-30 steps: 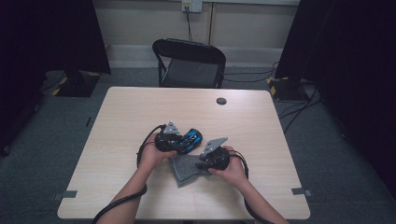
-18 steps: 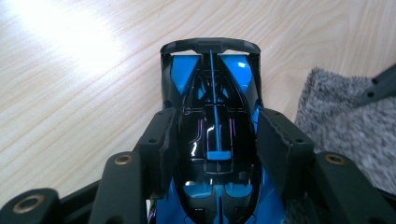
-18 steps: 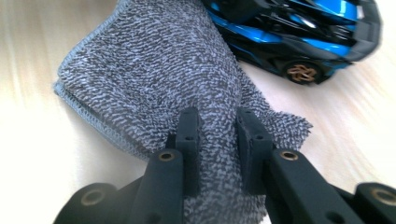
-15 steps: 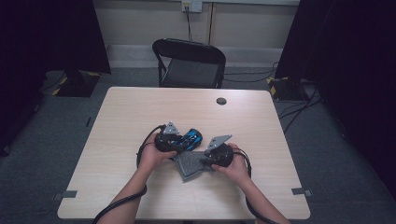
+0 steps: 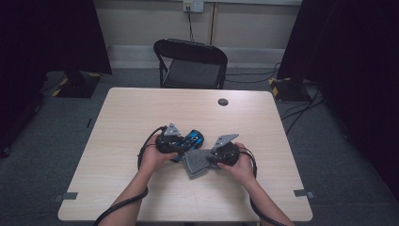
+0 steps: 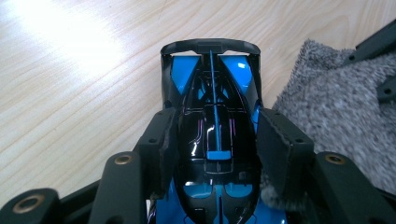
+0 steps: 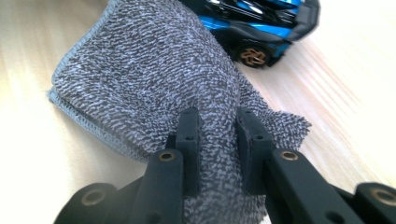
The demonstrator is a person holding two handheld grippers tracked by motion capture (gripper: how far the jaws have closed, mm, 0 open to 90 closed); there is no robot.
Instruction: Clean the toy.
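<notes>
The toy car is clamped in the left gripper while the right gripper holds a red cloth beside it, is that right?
Not quite: the cloth is grey, not red, as the right gripper view shows. The left gripper does clamp the toy car, and the right gripper holds the cloth beside it.

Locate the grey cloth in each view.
High view: grey cloth at table centre, between both hands.
Left gripper view: right edge, beside the blue toy car.
Right gripper view: centre, pinched in the right tool.
Shared landmark: the car.

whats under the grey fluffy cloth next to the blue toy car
The grey fluffy cloth lies folded on the pale wooden table, its end pinched in the right gripper. Whatever else may lie beneath is covered.
</notes>
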